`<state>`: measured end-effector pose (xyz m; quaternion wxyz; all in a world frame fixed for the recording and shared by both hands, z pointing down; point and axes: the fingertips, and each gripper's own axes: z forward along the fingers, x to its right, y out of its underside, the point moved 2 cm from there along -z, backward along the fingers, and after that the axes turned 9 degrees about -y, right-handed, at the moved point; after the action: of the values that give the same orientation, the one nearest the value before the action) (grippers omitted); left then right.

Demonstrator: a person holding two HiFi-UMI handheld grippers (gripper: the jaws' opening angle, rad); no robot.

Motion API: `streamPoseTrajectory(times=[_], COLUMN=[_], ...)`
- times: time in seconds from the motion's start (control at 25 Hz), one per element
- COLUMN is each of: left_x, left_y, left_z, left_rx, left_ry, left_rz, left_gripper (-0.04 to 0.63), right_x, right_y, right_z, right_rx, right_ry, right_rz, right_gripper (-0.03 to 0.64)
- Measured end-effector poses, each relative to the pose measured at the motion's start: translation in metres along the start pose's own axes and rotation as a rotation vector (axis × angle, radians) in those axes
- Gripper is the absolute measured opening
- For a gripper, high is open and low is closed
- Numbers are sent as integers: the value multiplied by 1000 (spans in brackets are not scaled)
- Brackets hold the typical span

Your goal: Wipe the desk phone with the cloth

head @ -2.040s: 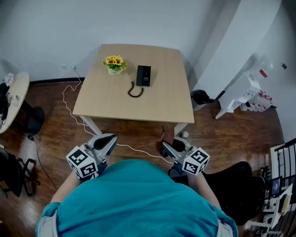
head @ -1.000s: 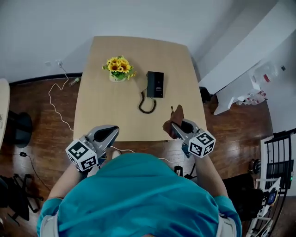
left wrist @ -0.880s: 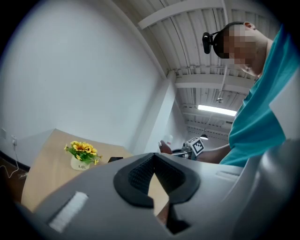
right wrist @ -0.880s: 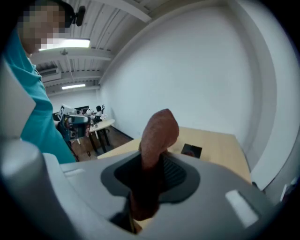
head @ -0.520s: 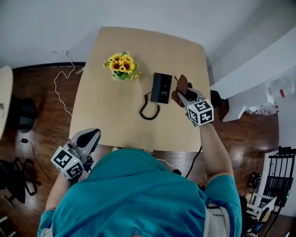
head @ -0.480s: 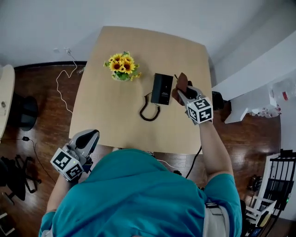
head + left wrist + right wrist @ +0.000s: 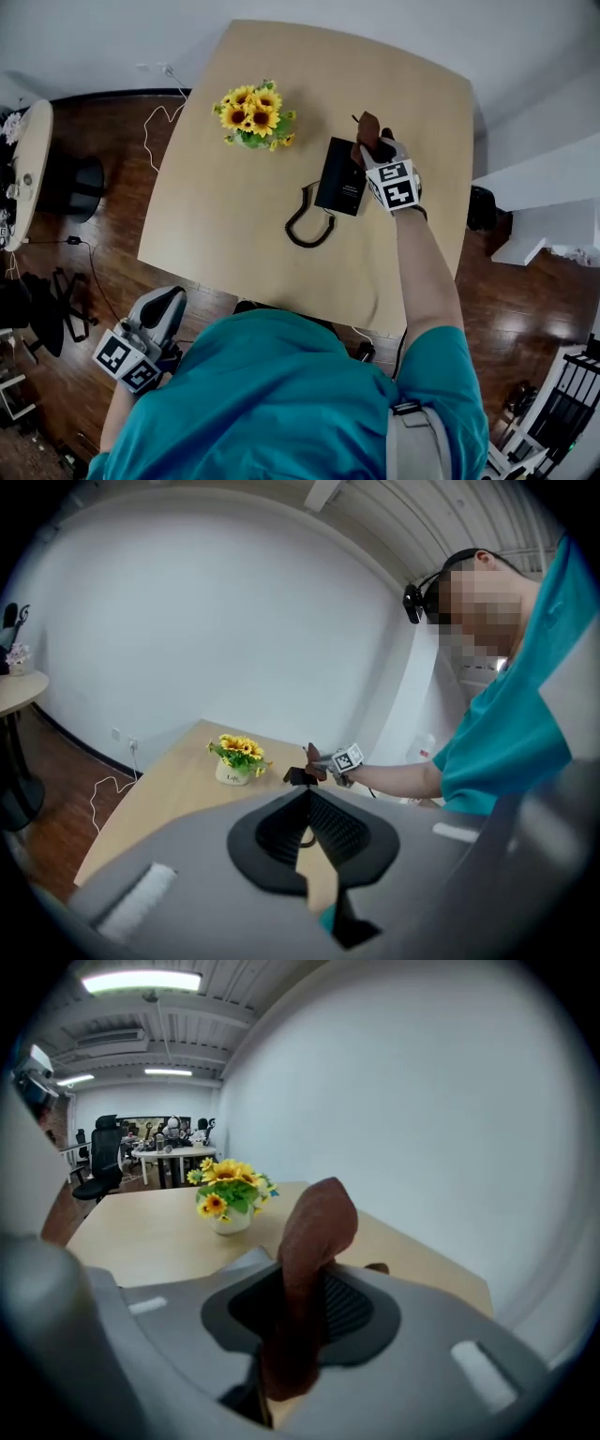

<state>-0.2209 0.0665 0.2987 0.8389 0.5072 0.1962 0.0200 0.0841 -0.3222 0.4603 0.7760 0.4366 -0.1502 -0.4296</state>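
The flower pot [image 7: 254,114] is standing near the left of the desk phone [image 7: 343,176], narrowing the gap on that side. The coiled cord [image 7: 307,223] is lying at the phone's near left corner, barring a low pass there. The right gripper [image 7: 373,150], clamping the cloth [image 7: 367,129], is hanging over the phone's far right edge. The bench [image 7: 216,225] is lying bare along its left, near and right parts, and the left gripper [image 7: 167,300] is hanging off the near edge, well apart

a light wooden table [image 7: 216,216] stands on a dark wood floor [image 7: 112,216]. toward its far side sits a small pot of yellow flowers [image 7: 253,111]. near it, to the right, lies a black desk phone [image 7: 337,183] (its coiled cord [image 7: 307,223] loops on the tabletop, nearer the person).
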Motion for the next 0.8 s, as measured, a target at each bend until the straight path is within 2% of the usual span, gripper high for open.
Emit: streamPoseTrajectory(times=[0.32,0.56,0.8], left_x=[-13,-13,-13], left_y=[11,15,14], left_z=[9,30,46], left_rx=[-86,-131,-151], left_ry=[5,61,84], left_rz=[1,23,18], left_gripper=[5,5,5], right_x=[-14,-72,-145], right_y=[24,53,101], right_z=[17,1,-15], right_rx=[27,2,-61], right_ry=[19,-25,-143], right_rz=[18,-32,-74], right_gripper=[103,103,103])
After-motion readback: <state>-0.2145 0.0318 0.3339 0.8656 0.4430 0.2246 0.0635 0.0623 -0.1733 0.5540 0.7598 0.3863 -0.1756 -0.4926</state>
